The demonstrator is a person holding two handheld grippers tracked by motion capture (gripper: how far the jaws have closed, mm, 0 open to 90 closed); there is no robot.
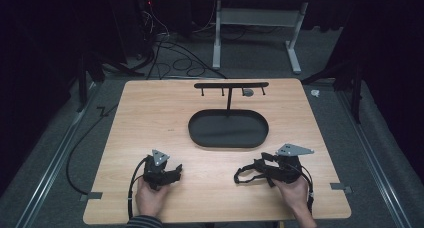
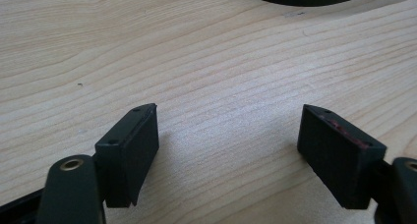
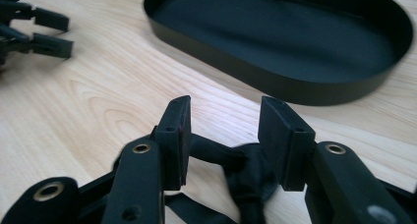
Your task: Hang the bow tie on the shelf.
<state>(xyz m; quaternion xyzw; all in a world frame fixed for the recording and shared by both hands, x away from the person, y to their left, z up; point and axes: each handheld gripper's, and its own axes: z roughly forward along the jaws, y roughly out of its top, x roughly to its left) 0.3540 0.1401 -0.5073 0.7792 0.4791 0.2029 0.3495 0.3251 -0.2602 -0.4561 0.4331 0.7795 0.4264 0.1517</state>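
The black strap [image 1: 247, 174] lies on the wooden table [image 1: 210, 198], in the lower right of the high view. It looks like a soft loop of cloth, maybe a mask or a band, but it is too dark to say which. It stretches out sideways, from the right gripper [image 1: 265, 169] toward the middle of the frame.

In the right gripper view the strap [image 3: 246, 177] sits low between the two black jaws. The jaws stand partly apart and the pads do not press on it. So the right gripper [image 3: 226, 130] is loose, not pinching. The right hand [image 1: 295, 190] is right by the strap, so I think it should do the grab.

The left gripper [image 1: 172, 172] is in the lower left of the high view, well apart from the strap. Its jaws are wide apart with bare wood between them.

Above the strap, in the middle of the high view, is a black oval tray [image 1: 228, 129]. Behind it stands a thin black rack [image 1: 231, 85] with small hooks. Nothing stands in the way.
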